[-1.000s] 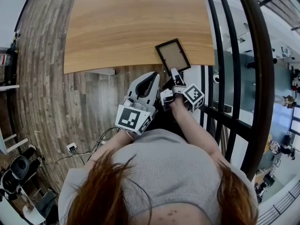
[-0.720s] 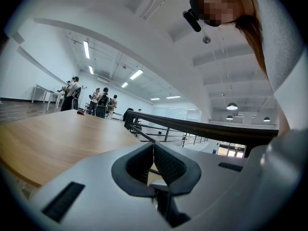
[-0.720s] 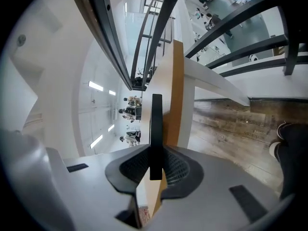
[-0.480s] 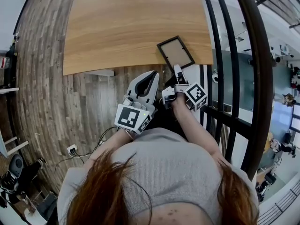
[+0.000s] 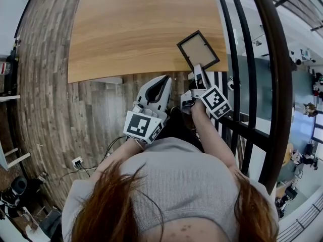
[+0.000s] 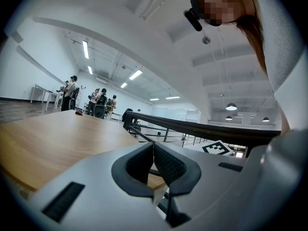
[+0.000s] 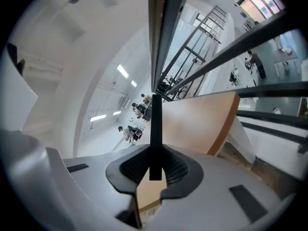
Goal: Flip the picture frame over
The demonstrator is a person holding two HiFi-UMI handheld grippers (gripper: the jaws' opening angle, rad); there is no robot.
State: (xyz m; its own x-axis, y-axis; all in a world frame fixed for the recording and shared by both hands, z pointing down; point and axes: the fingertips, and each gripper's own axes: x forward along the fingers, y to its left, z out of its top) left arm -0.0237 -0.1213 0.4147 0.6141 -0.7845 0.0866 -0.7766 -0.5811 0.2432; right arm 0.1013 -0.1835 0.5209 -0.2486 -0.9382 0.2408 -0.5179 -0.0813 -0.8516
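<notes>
The picture frame, black-edged with a pale panel, hangs tilted over the wooden table's near right corner. My right gripper is shut on its near edge. In the right gripper view the frame shows edge-on as a thin black bar clamped between the pads, with my right gripper below it. My left gripper sits below the table's near edge, pointing at it, jaws shut and holding nothing. In the left gripper view its pads meet at my left gripper, with the table to the left.
A black railing with upright bars runs close along the table's right side, beside the right gripper. The floor is wood plank. People stand by distant tables in the left gripper view.
The right gripper has lifted the frame off the table corner, carrying it up and to the right while rolling it. The left gripper has stayed put.
</notes>
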